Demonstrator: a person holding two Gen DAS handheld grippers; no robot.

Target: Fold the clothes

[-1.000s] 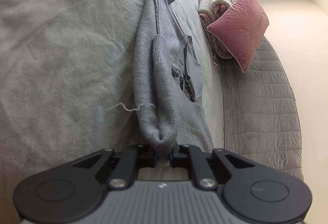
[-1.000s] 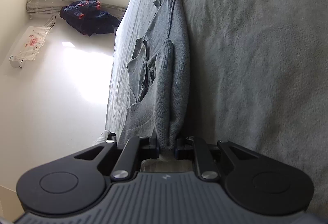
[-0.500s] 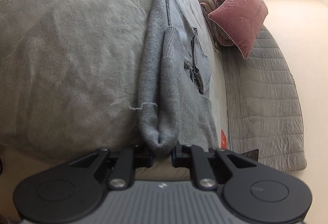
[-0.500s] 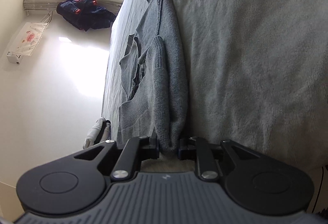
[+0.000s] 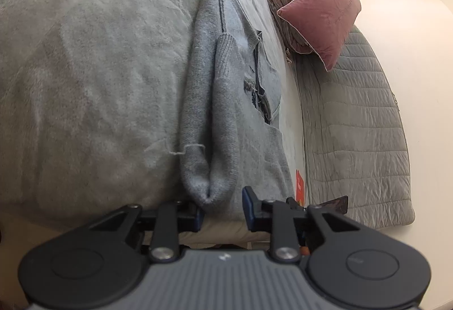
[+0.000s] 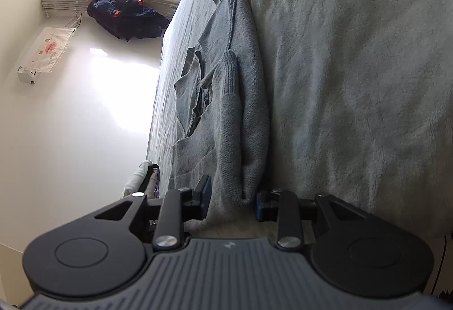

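We have laid the grey sweater (image 5: 226, 100) along the bed (image 5: 85, 69), one side and sleeve folded in, and are letting go. Our left tool (image 5: 222, 209) is closing, pads clear of the fold's end; the right tool (image 6: 233, 201) is opening around it. Both tilt slightly downward. Next probably comes regripping for a crosswise fold.

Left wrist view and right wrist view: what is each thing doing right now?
Grey sweater: lying on the bed, folded lengthwise, sleeve on top.
Blanket: spread out, a bit wrinkled.
Left gripper: fingers apart, closing; sweater's end between them, not pinched.
Right gripper: fingers apart, opening; sweater's end between them, not pinched.
Pink pillow: leaning on piled bedding.
Dark clothes: crumpled in a heap below the window.
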